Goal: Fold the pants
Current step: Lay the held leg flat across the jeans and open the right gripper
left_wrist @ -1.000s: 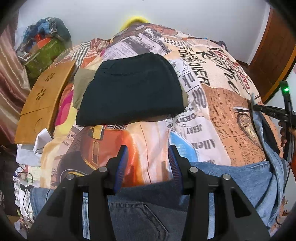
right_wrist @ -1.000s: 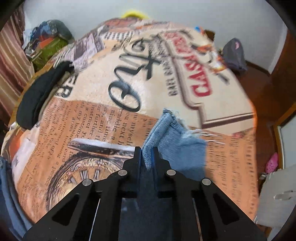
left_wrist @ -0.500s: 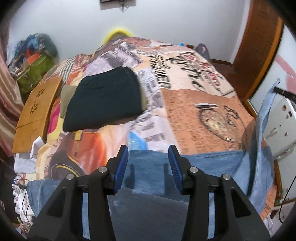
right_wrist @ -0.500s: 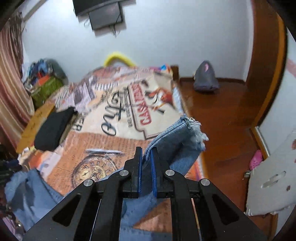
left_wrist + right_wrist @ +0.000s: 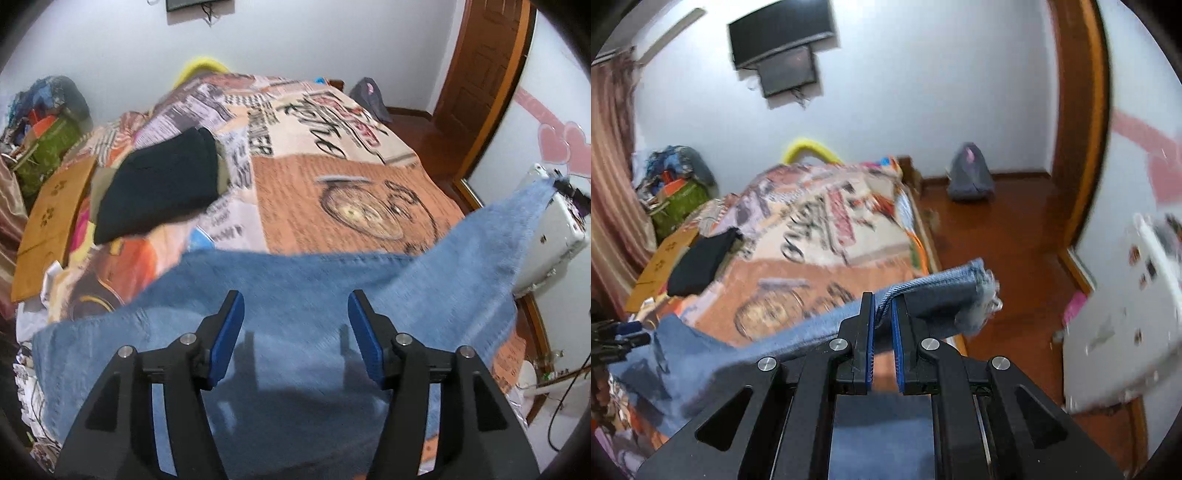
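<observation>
Blue jeans [image 5: 295,295] hang stretched above the bed. My right gripper [image 5: 882,302] is shut on the frayed hem end of a jeans leg [image 5: 945,291] and holds it high over the bed's right side; that gripper also shows far right in the left wrist view [image 5: 565,184]. My left gripper [image 5: 295,314] is open, its blue pads [image 5: 229,328] wide apart just above the denim, holding nothing. The left gripper also shows at the left edge of the right wrist view [image 5: 617,336].
The bed has a newspaper-print cover [image 5: 351,192]. Folded black pants [image 5: 162,188] lie on it at the back left, beside a wooden board [image 5: 48,218]. A clutter pile [image 5: 40,122] is at left, a wooden floor [image 5: 1008,251], a door frame [image 5: 484,81] and a white appliance [image 5: 1123,332] at right.
My right gripper has lifted the jeans leg up and back, away from the bed. The jeans now stretch in the air. My left gripper has risen too and its jaws stand wider.
</observation>
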The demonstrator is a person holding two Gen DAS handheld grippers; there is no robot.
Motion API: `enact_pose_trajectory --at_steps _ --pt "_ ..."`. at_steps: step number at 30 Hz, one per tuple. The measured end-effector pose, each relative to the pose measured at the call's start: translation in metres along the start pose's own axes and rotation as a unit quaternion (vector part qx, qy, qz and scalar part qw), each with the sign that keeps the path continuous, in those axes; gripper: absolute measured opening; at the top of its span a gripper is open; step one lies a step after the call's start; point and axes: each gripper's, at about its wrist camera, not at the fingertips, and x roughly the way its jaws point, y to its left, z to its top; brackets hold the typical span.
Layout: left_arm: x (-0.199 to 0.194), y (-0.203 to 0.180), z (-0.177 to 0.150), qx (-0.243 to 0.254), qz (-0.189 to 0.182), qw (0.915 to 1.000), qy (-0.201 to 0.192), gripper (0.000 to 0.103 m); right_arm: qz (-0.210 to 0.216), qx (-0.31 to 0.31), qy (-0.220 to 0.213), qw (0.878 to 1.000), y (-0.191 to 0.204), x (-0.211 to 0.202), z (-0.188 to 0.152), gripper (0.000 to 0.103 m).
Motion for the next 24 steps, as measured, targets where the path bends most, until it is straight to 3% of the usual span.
enact_pose_trajectory --at_steps 7,14,19,21,24 --pt "0.004 -0.026 -0.028 0.018 -0.004 0.9996 0.019 0.062 -0.007 0.064 0.063 0.996 -0.043 0.019 -0.076 0.008" --pt "-0.011 -0.024 -0.051 0.011 0.005 0.9998 0.018 0.067 -0.006 0.104 0.105 0.989 -0.051 0.046 -0.128 0.008" --pt "-0.032 0.001 -0.061 -0.003 0.037 0.9993 0.006 0.072 -0.092 0.071 0.107 0.987 -0.048 0.048 -0.134 0.008" --pt "-0.041 0.015 -0.067 -0.013 0.049 0.9987 0.001 0.075 -0.093 0.075 0.104 0.987 -0.051 0.043 -0.134 0.009" --pt "-0.047 0.034 -0.079 -0.028 0.060 0.9978 0.000 0.084 -0.086 0.091 0.096 0.987 -0.056 0.034 -0.133 0.030"
